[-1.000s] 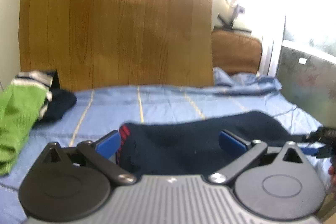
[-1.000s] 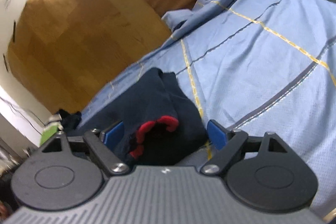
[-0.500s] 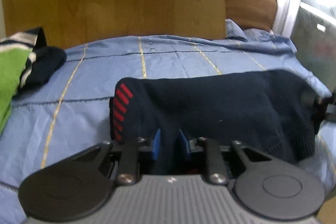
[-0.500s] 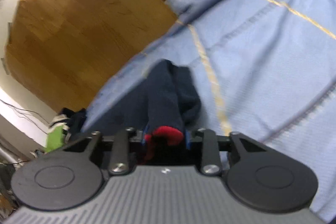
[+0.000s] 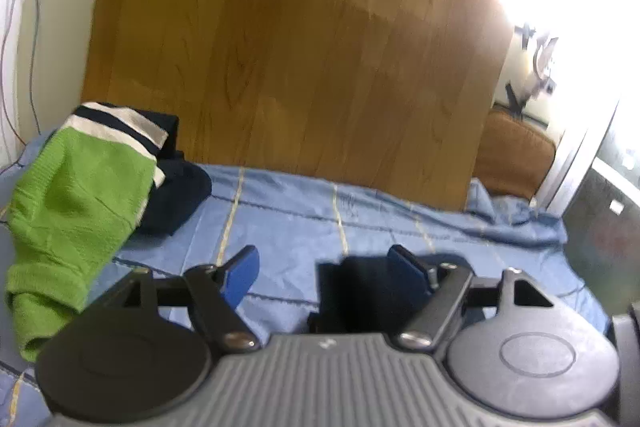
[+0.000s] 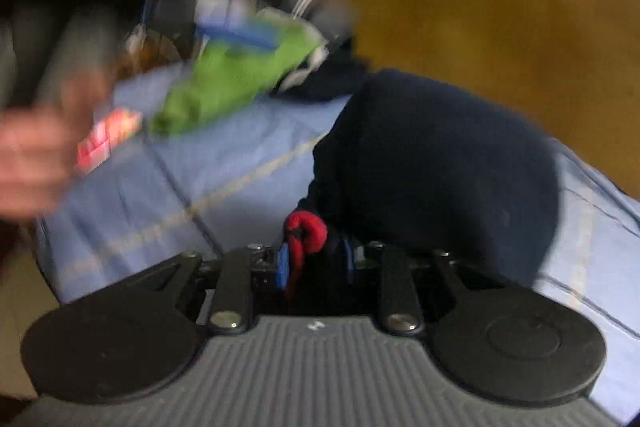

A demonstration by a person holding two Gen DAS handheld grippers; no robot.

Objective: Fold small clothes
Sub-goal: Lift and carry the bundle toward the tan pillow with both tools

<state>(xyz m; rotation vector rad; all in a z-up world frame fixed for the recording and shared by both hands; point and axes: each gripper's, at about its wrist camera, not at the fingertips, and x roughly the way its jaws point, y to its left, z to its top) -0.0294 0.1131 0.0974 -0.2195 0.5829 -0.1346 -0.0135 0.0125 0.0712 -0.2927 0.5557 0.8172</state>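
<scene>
**Carrying the toe end over without dropping it**

Right gripper [image 6: 314,263] pinching the red-tipped end of the dark navy knitted sock [image 6: 436,163], blue pads pressed tight on the bunched cloth. Rest of the sock draped in a hump just beyond the jaws, over the light blue bedsheet with thin yellow lines [image 6: 160,195]. Left gripper [image 5: 326,269] with jaws opening, pads spread and not pressing; a dark fold of the same sock lying between them, close against the right-hand pad.

Probably the fold itself: one end being brought across onto the other. Best done by keeping the pinch firm on the red tip, lifting only enough for the cloth to clear itself, then laying the end flat and square on the far half. Worth pulling the left gripper clear of the fold first, lest the cloth snag on a pad.

Right-wrist view badly blurred, so exact edge alignment not readable. Green ribbed knit garment with white and navy bands [image 5: 76,203] lying well apart by the wooden headboard [image 5: 300,47], out of the way.
</scene>
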